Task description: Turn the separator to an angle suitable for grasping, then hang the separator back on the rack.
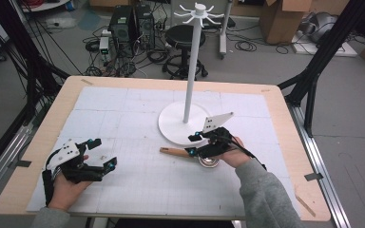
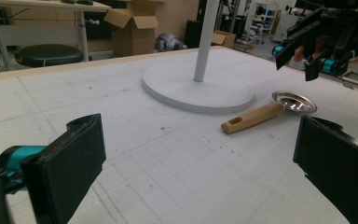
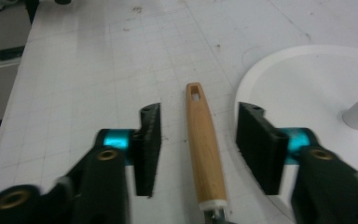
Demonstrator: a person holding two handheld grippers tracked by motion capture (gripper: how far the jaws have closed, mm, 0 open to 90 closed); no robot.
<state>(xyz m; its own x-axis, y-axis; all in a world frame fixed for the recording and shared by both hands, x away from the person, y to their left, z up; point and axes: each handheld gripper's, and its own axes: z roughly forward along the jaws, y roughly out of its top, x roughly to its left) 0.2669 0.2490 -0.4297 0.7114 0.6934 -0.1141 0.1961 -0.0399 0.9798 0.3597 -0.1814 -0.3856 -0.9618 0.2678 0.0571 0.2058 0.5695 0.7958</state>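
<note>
— Cluttered lab floor behind; white gridded mat (image 1: 138, 185) on the table. Why is the strainer (image 2: 265, 111) lying there?

— Flat beside the hook stand's base (image 1: 176, 128), handle toward frame left, easy to straddle. Right gripper (image 3: 198, 149) hovers over the wooden handle, jaws half-spread, pads clear. Left gripper (image 1: 100, 154), lower left, gapes wide, empty.

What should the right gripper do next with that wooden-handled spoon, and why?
Probably lower and close on the wooden handle. The right gripper hovers with its jaws open on either side of the handle without touching it, and the spoon lies flat on the table beside the white stand.
</note>
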